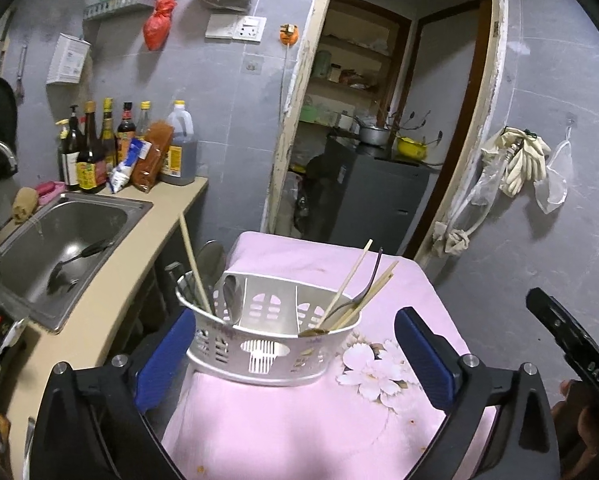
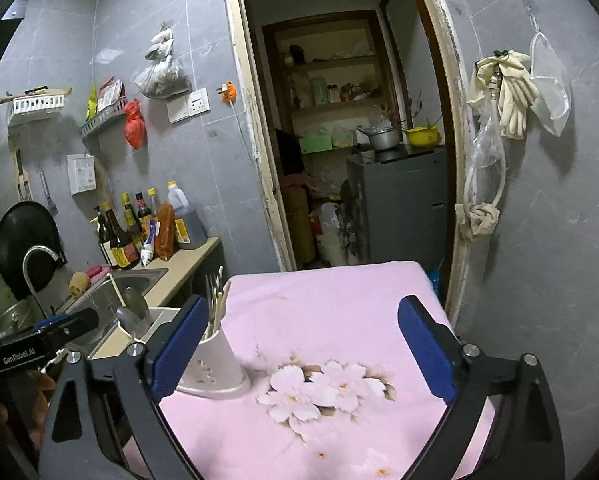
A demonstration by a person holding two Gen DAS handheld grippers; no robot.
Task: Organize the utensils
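Observation:
A white slotted utensil caddy (image 1: 271, 340) stands on the pink flowered cloth (image 1: 299, 432). Its right compartment holds chopsticks (image 1: 349, 280) and a dark fork (image 1: 369, 284). Its left compartment holds spoons (image 1: 211, 258) and a chopstick (image 1: 193, 260). My left gripper (image 1: 295, 356) is open and empty, its blue pads either side of the caddy, just short of it. In the right wrist view the caddy (image 2: 215, 364) shows beside my left pad. My right gripper (image 2: 303, 348) is open and empty over the cloth (image 2: 339, 312).
A steel sink (image 1: 59, 248) with a dark ladle (image 1: 75, 262) sits in the beige counter (image 1: 111, 300) to the left. Sauce bottles (image 1: 111, 152) stand at the counter's back. An open doorway (image 1: 379, 120) lies beyond the table. The right gripper's body (image 1: 567, 336) shows at the right edge.

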